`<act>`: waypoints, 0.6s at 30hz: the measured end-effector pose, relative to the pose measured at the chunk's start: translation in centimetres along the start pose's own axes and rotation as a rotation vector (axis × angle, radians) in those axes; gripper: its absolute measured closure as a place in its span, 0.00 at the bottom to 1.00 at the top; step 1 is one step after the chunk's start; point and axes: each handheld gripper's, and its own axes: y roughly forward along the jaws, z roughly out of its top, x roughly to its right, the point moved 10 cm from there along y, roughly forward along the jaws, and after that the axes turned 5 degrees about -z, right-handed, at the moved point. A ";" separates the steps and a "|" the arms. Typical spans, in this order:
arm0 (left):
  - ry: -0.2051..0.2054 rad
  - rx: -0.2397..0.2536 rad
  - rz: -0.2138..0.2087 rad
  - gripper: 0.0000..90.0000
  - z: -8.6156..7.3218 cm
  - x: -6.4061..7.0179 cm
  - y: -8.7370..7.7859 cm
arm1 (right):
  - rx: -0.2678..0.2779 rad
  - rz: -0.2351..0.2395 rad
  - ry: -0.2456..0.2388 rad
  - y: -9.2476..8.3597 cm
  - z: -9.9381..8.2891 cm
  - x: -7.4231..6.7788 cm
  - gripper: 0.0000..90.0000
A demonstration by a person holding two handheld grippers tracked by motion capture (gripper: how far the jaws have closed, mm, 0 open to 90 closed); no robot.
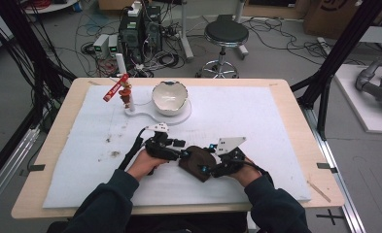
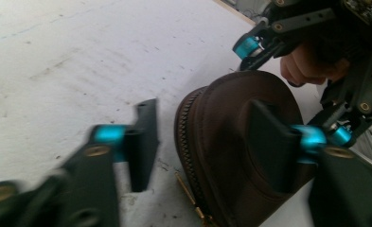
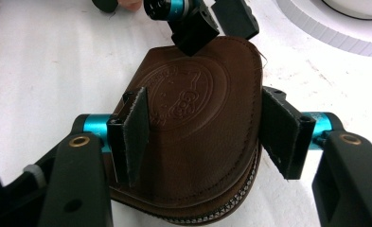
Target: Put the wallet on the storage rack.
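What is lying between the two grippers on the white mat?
A brown leather zip pouch lies between the left gripper and the right gripper, jaws of both open around it; the high view shows this.

Brown leather pouch (image 3: 198, 109), matt, embossed, stitched edge, metal zip. Matt white foam mat (image 1: 237, 116), lightly speckled, on a pale wood bench (image 1: 295, 97). Glossy white ceramic bowl (image 1: 169, 97). Matt black claws with shiny blue metal fittings.

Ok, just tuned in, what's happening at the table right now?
A person is working a brown leather zip pouch with both tongs on the white mat. The right tongs straddle its embossed face, jaws open on either side. The left tongs are open too, one jaw over the pouch, one beside it. A white bowl sits untouched farther back.
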 end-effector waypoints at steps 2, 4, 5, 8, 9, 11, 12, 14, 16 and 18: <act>0.017 -0.003 -0.012 0.63 0.0 0.3 0.1 | -0.002 -0.001 0.000 0.1 0.0 0.1 0.43; 0.038 -0.010 -0.009 0.68 0.0 0.4 0.0 | -0.006 0.002 0.015 0.1 -0.1 0.1 0.43; 0.048 -0.012 -0.002 0.71 0.0 0.4 0.0 | -0.008 0.006 0.025 0.2 -0.1 0.2 0.43; 0.066 -0.018 0.007 0.78 0.0 0.4 -0.3 | -0.016 0.019 0.071 0.3 -0.4 0.3 0.41; 0.070 -0.019 0.009 0.78 0.0 0.3 -0.3 | -0.023 0.028 0.090 0.3 -0.5 0.3 0.41; 0.079 -0.017 0.010 0.78 0.0 0.4 -0.3 | -0.026 0.030 0.113 0.5 -0.7 0.5 0.37; 0.087 -0.014 0.010 0.78 0.1 0.5 -0.3 | -0.029 0.035 0.139 0.5 -0.8 0.6 0.35; 0.107 0.000 0.001 0.78 0.3 0.9 -0.4 | -0.041 0.067 0.220 0.7 -1.1 0.7 0.29; 0.119 0.003 -0.003 0.77 0.4 1.0 -0.5 | -0.051 0.099 0.285 0.8 -1.3 0.8 0.26; 0.115 0.000 -0.006 0.78 0.4 1.1 -0.5 | -0.060 0.129 0.324 0.8 -1.5 0.7 0.32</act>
